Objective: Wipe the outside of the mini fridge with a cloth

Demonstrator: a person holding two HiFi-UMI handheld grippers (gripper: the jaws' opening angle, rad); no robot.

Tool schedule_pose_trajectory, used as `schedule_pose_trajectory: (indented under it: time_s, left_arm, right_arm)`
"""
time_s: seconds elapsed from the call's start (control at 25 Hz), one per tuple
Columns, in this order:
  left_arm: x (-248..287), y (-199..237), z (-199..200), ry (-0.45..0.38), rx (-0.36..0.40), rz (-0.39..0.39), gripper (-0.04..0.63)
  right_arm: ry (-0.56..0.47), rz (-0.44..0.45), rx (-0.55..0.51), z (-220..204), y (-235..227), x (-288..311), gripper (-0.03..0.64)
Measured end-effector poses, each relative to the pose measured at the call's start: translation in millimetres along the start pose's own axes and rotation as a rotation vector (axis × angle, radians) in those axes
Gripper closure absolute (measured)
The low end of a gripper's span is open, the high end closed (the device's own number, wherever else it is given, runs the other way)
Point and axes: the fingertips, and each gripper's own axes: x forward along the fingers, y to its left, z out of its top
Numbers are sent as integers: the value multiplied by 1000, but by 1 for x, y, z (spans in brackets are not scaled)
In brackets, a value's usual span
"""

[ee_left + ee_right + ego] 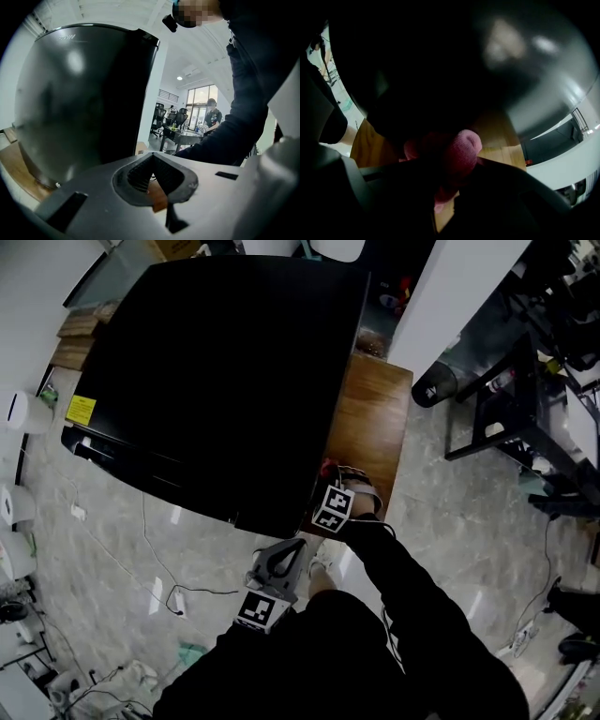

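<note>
The black mini fridge fills the middle of the head view and stands on a wooden stand. My right gripper is at the fridge's right side near its front corner, shut on a pink cloth. In the right gripper view the pink cloth bunches between the jaws of the right gripper and sits against the dark fridge wall. My left gripper hangs lower, just below the fridge's front corner, shut with nothing in it. The left gripper view has this left gripper facing the glossy fridge.
Cables and a plug strip lie on the marble floor at the left. White devices stand at the far left. A black metal frame stands at the right. A person sits at a desk far behind.
</note>
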Motion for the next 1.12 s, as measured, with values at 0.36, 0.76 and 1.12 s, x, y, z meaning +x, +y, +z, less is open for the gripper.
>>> schedule_pose_trajectory:
  time_s: [0.36,0.76,1.12]
  left_arm:
    - [-53,-7,28,-70,-15,24,591]
    - [-177,8,63,-167,13,20,589]
    - [-366,63,71,-298,-18,146,589]
  right_arm:
    - [-131,-62,238,5,-10,-80,566]
    - [-582,16,528,122,66,-293,566]
    - [-926,260,505,331,172,-402,566]
